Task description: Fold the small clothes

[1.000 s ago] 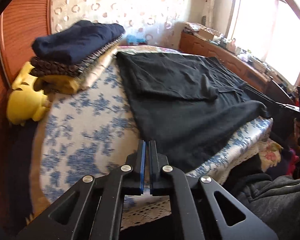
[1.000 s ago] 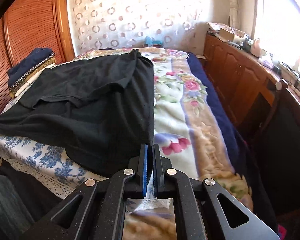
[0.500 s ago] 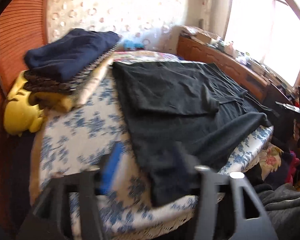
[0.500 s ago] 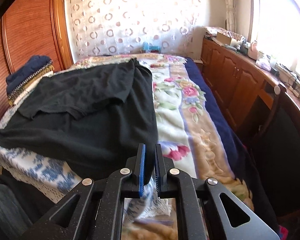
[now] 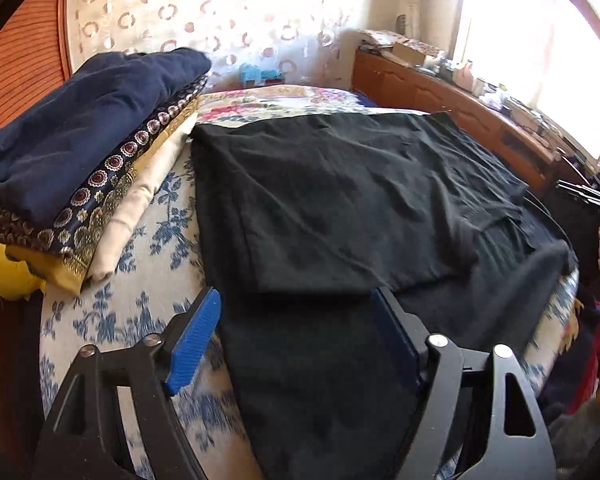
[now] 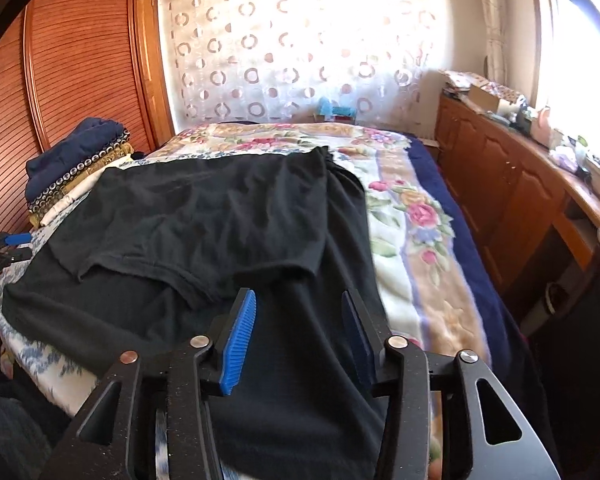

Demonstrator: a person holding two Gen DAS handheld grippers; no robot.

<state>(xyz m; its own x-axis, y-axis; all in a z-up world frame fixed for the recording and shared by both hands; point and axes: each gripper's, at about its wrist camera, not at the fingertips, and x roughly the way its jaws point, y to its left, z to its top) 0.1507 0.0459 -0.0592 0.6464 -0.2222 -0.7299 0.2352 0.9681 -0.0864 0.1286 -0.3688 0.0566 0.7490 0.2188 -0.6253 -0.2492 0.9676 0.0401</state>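
While two hand-held grippers (image 5: 296,332) (image 6: 298,328) gape, one black garment (image 5: 340,200) lies.

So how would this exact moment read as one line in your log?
left gripper: open | right gripper: open | black garment: part-folded on bed | grasp: not yet

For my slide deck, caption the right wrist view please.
Open right gripper poised over a black garment spread on the bed.

home bedroom | bed (image 6: 412,216) | louvered wardrobe (image 6: 80,60) | curtain (image 6: 300,48)
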